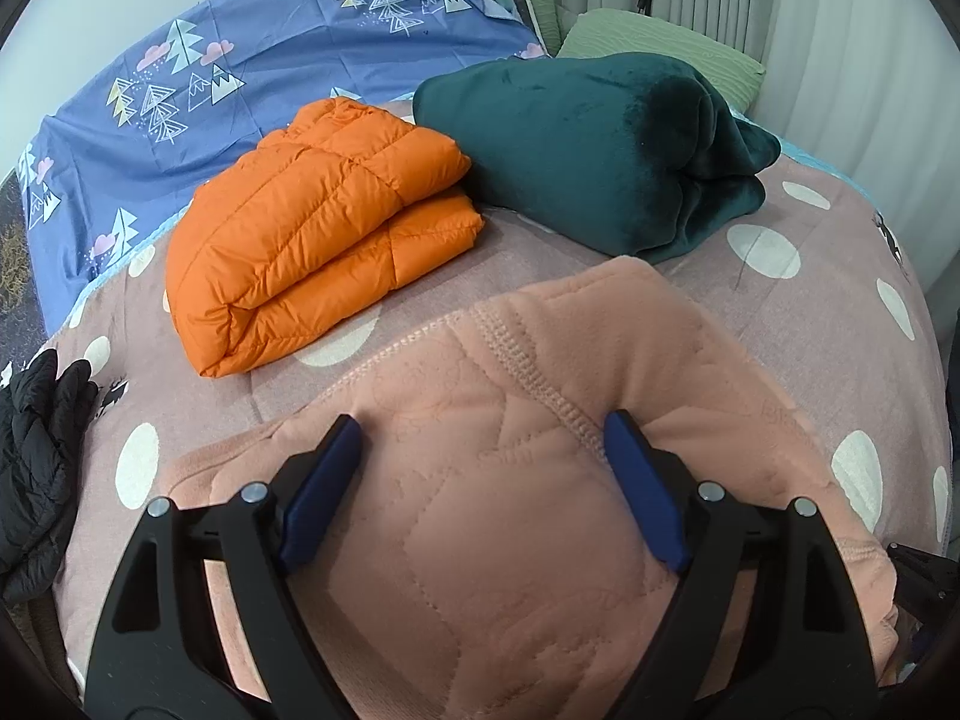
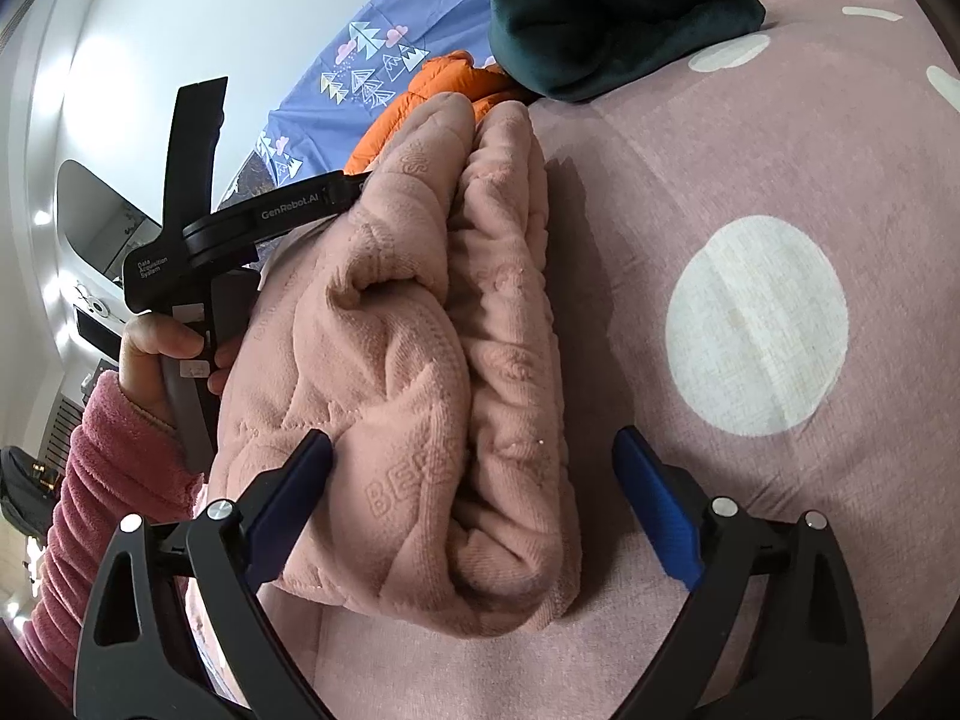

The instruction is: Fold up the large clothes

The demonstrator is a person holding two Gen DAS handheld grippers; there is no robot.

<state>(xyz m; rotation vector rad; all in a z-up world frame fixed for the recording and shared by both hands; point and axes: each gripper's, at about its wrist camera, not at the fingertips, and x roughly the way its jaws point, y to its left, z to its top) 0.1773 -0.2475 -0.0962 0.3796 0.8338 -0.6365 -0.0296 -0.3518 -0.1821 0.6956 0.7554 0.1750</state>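
A pink quilted fleece garment [image 1: 498, 480] lies folded into a thick bundle on the dotted bed cover [image 1: 768, 300]. My left gripper [image 1: 485, 420] stands open, jaws spread wide over the bundle's top, and the cloth bulges up between its blue pads. In the right wrist view the same garment [image 2: 420, 360] shows its stacked folded edges. My right gripper [image 2: 471, 438] is open around the bundle's near end: its left pad [image 2: 294, 492] sits against the cloth, while the right one stands apart over the cover. A hand [image 2: 156, 348] in a pink sleeve holds the left gripper's handle.
A folded orange puffer jacket [image 1: 318, 228] and a folded dark green fleece [image 1: 600, 150] lie beyond the pink bundle. A black puffer garment [image 1: 36, 468] hangs at the bed's left edge. A blue tree-print sheet [image 1: 240, 60] and a green pillow [image 1: 654, 42] lie at the back.
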